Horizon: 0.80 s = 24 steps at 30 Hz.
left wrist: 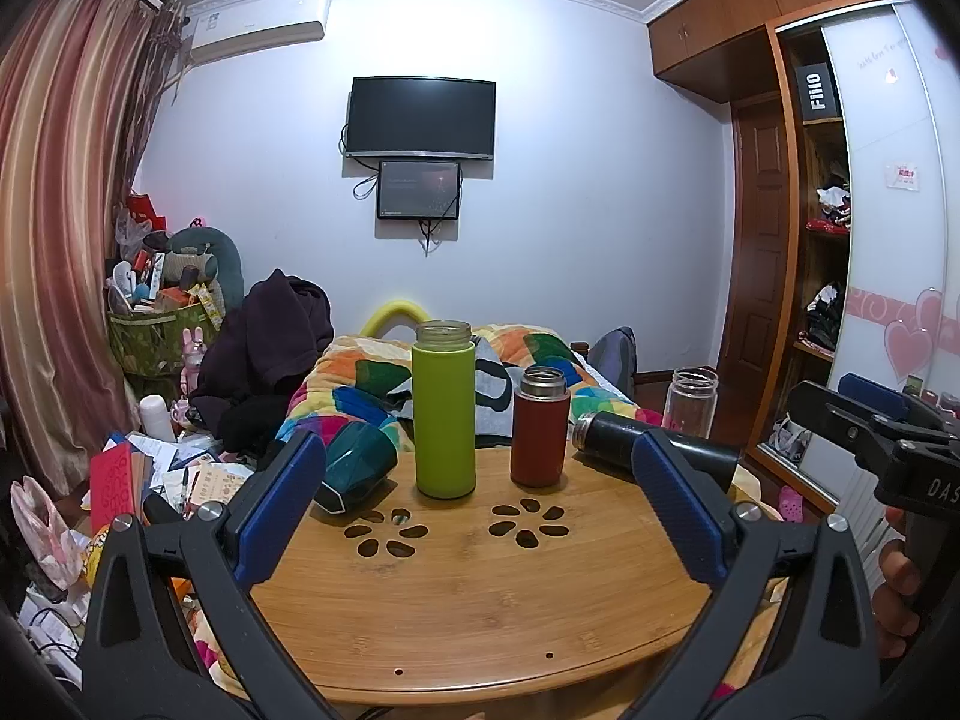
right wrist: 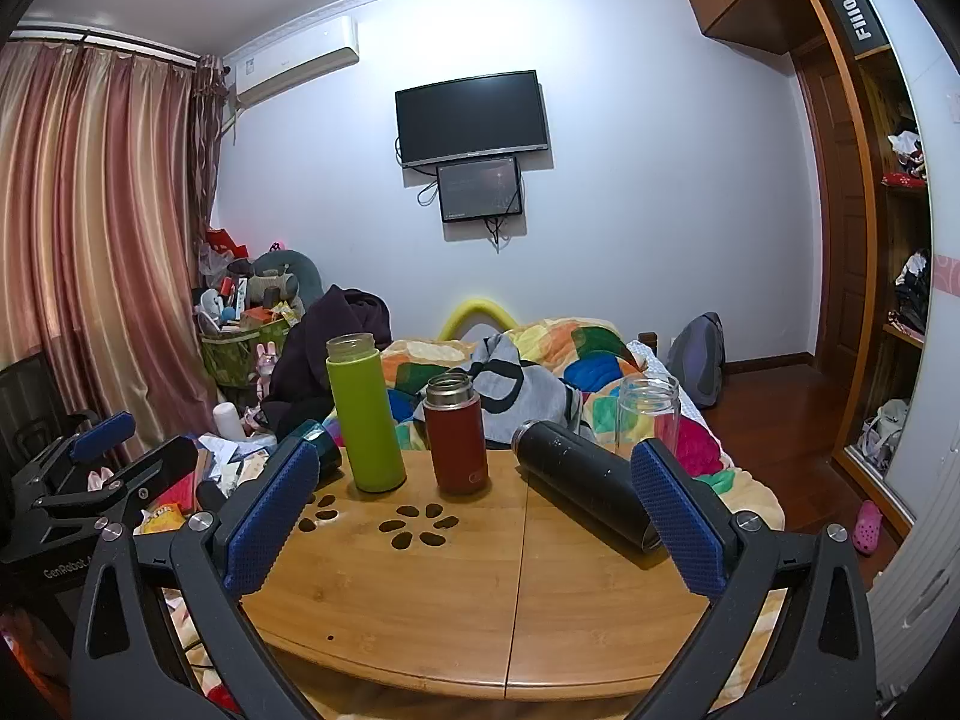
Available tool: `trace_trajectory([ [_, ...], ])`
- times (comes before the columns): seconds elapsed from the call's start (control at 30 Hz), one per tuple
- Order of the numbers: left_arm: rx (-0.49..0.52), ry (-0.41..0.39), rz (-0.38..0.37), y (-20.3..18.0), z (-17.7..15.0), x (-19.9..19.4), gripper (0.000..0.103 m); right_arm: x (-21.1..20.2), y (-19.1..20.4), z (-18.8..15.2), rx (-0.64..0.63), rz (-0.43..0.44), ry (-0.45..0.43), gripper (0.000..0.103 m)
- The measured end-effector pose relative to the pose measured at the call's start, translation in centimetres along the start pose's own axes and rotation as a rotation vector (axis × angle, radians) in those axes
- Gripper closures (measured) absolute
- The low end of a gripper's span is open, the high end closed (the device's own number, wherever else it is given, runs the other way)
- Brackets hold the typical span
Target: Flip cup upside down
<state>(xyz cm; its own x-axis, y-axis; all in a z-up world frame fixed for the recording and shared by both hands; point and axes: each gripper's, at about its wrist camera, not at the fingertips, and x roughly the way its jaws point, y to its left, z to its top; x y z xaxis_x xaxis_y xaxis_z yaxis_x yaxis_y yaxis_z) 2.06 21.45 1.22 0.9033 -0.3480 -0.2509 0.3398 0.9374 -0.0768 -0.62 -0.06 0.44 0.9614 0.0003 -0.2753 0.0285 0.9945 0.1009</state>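
On the round bamboo table point(left wrist: 480, 612) a green bottle point(left wrist: 444, 411) and a red flask point(left wrist: 539, 429) stand upright, mouths open. A black flask point(left wrist: 654, 450) lies on its side at the right. A dark teal cup point(left wrist: 354, 468) lies tipped at the left edge. A clear glass jar point(left wrist: 693, 402) stands at the far right. My left gripper point(left wrist: 480, 510) is open and empty, above the table's front. My right gripper point(right wrist: 480, 516) is open and empty; the black flask point(right wrist: 585, 483) lies by its right finger point(right wrist: 678, 516). The teal cup point(right wrist: 321, 450) is mostly hidden behind the left finger.
The table sits on a bed with a colourful quilt point(left wrist: 360, 378). Clutter of papers and boxes point(left wrist: 156, 468) lies left. A wardrobe point(left wrist: 828, 240) stands right. The other gripper shows at each view's edge point(left wrist: 870, 438) point(right wrist: 90, 480).
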Motion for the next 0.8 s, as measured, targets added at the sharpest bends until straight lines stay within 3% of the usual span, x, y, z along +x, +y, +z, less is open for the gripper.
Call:
trace_trajectory([
  [0.8, 0.000, -0.001, 0.001, -0.04, 0.13, -0.11, 0.000, -0.14, 0.12, 0.20, 0.000, 0.003, -0.003, 0.000],
])
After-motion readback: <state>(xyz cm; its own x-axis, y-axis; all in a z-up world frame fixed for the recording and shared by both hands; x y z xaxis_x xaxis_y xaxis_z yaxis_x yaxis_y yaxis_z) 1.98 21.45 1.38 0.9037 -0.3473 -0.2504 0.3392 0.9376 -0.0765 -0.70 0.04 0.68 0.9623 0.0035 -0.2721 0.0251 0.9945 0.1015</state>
